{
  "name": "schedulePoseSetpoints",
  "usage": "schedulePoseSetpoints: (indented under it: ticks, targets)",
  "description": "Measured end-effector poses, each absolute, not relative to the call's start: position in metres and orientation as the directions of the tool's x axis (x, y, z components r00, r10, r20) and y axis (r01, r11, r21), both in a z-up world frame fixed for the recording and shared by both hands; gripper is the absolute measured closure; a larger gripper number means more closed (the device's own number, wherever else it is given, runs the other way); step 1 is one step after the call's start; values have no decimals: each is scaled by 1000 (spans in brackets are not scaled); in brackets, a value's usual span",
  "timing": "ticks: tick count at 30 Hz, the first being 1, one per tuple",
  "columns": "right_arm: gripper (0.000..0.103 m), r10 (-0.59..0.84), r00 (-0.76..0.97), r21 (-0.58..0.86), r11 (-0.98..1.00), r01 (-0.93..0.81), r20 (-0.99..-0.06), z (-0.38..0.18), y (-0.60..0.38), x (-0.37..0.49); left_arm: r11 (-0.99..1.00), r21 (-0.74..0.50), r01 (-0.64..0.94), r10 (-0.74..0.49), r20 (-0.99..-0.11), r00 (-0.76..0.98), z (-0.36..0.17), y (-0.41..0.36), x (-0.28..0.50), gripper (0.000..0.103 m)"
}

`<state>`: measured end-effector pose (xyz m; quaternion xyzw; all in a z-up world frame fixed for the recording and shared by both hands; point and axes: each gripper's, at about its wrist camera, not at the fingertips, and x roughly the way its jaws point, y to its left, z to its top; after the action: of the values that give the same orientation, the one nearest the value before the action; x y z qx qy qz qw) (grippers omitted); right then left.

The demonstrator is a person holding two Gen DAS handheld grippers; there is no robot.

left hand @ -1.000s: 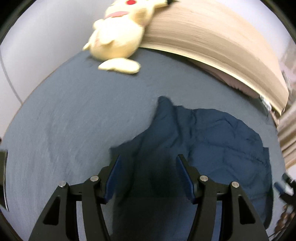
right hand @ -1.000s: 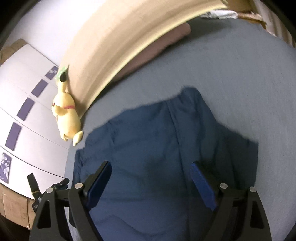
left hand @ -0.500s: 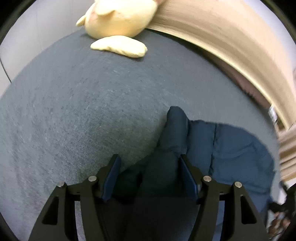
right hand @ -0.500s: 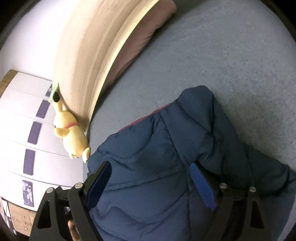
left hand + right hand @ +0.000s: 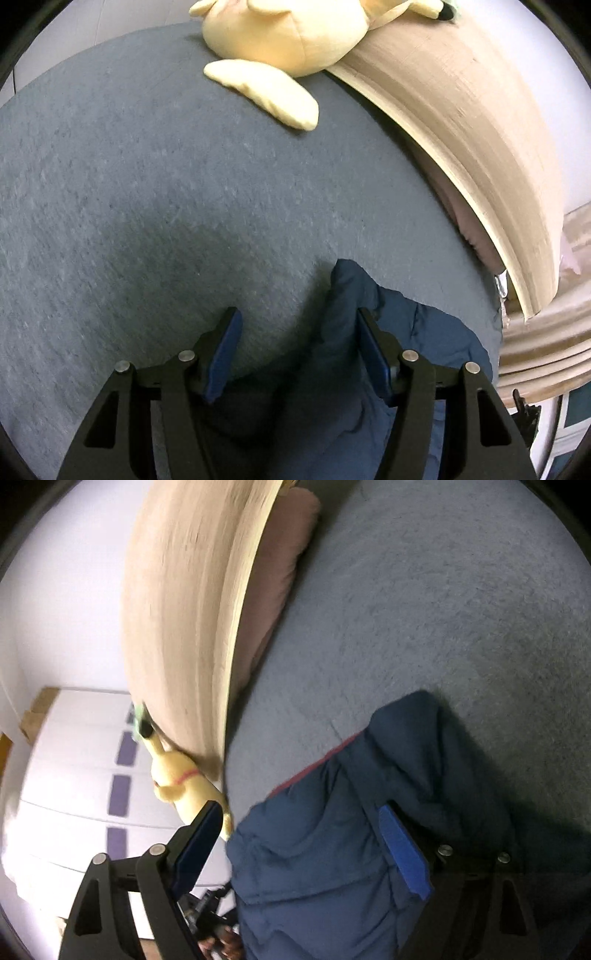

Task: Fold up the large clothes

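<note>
A dark navy padded jacket lies on a grey-blue bed cover. In the left wrist view my left gripper is open, with a raised fold of the jacket between its blue pads near the right finger. In the right wrist view the jacket fills the lower middle, showing a thin red lining edge. My right gripper is open wide just above the jacket, holding nothing.
A yellow plush toy lies at the far end of the bed against the light wooden headboard. A pink pillow lies along the headboard. White drawers stand beyond the bed's edge.
Both grippers have moved forward towards the headboard and lower over the jacket. The plush toy looms larger in the left view. Both stay open.
</note>
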<state>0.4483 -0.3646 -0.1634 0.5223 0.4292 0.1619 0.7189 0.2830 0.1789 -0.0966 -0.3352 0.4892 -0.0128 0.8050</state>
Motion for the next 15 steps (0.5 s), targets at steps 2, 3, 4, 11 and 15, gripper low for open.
schedulePoseSetpoints:
  ticks: [2, 3, 4, 11, 15]
  targets:
    - [15, 683, 589, 899, 378, 221, -432, -169, -364, 449, 767, -560, -314, -348, -773, 530, -99, 183, 285, 39]
    - [15, 685, 589, 901, 372, 224, -429, -171, -364, 449, 765, -563, -312, -347, -769, 537, -100, 185, 285, 39]
    - [16, 686, 589, 902, 370, 223, -427, -171, -364, 449, 763, -567, -311, -347, -765, 543, -101, 186, 284, 39]
    - [17, 683, 590, 902, 354, 248, -430, -172, -375, 442, 788, -526, -321, -297, -781, 550, -94, 190, 264, 42]
    - [15, 633, 611, 864, 470, 184, -475, -133, -373, 442, 832, -510, -219, -275, -721, 636, -48, 184, 252, 44]
